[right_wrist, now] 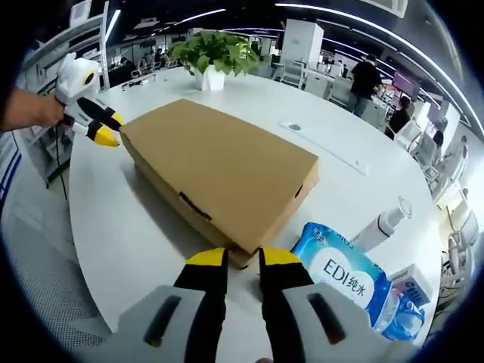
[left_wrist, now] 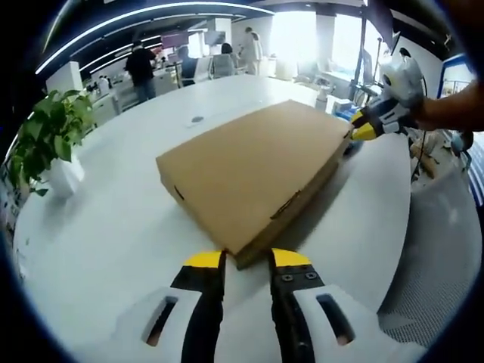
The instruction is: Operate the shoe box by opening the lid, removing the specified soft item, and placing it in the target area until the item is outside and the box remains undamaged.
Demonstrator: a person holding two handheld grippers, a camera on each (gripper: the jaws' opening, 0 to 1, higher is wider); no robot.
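Observation:
A flat brown cardboard shoe box (left_wrist: 253, 170) lies shut on the round white table (left_wrist: 113, 227). My left gripper (left_wrist: 247, 259) stands open at the box's near corner, one yellow tip on either side of it. In the right gripper view the same box (right_wrist: 219, 170) runs away from my right gripper (right_wrist: 243, 256), which is open with its tips flanking the opposite corner. Across the box, each gripper shows in the other's view: the right gripper (left_wrist: 359, 127) at the far right corner, the left gripper (right_wrist: 110, 128) at the far left corner. The soft item is hidden.
A potted plant (right_wrist: 212, 53) stands beyond the box's far end. A blue wet-wipes pack (right_wrist: 344, 276), a white bottle (right_wrist: 382, 223) and a small blue-white pack (right_wrist: 412, 291) lie right of my right gripper. The table's curved edge (left_wrist: 393, 257) is close. People stand at desks behind.

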